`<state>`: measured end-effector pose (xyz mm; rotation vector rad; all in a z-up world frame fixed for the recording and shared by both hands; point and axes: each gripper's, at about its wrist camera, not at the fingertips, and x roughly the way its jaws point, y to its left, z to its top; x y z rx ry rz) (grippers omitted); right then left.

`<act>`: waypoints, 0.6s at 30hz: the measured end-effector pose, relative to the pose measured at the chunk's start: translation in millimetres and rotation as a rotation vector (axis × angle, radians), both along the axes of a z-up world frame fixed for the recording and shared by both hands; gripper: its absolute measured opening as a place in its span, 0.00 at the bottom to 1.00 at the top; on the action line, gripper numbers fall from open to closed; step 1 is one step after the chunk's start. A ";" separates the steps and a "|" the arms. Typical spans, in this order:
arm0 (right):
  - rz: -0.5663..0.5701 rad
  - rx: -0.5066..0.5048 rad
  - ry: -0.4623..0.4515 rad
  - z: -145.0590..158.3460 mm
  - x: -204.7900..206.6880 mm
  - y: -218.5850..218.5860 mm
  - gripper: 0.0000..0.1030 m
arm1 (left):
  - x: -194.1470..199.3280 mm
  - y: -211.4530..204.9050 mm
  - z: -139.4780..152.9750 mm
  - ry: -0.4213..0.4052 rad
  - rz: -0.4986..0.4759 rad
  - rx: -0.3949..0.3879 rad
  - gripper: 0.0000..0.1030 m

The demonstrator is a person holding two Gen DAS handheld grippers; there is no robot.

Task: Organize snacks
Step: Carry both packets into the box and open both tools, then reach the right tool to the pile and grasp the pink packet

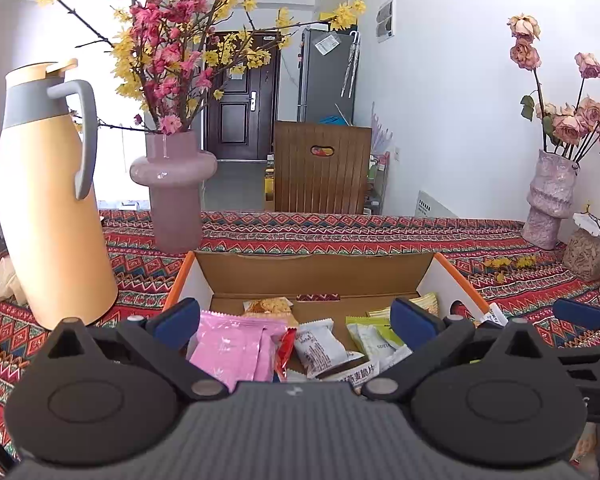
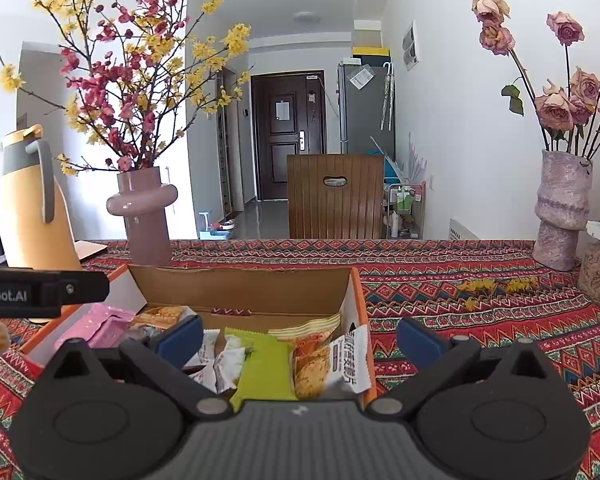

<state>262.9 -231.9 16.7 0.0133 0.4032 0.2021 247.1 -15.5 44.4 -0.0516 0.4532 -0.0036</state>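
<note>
Left wrist view: the left gripper (image 1: 296,316) holds its blue-padded fingers (image 1: 179,317) apart over an open corrugated cardboard box (image 1: 316,274) on the woven-patterned desk (image 1: 380,232); inside lie a glossy pink packet (image 1: 232,346) and a crinkly white packet (image 1: 320,346). Right wrist view: the right gripper (image 2: 300,336) is spread too, over the box's right end, above a flat green packet (image 2: 266,368) and an oat-crisp bag (image 2: 332,364).

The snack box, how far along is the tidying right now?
Mostly done, it seems: the cardboard box already holds the pink packet, green packet, oat-chip bag and other wrappers. Nothing is in hand; left claw and right claw are both open. No loose snacks show on the tablecloth.
</note>
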 end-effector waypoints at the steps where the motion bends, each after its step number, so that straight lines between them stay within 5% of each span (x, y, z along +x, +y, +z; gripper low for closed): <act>1: -0.001 -0.001 -0.001 0.5 -3.2 0.1 1.00 | -2.9 1.6 -0.1 0.001 0.002 -0.003 1.00; 18: 0.058 0.031 0.056 -14.0 -69.9 7.6 1.00 | -65.4 34.7 -19.9 0.035 0.018 -0.021 1.00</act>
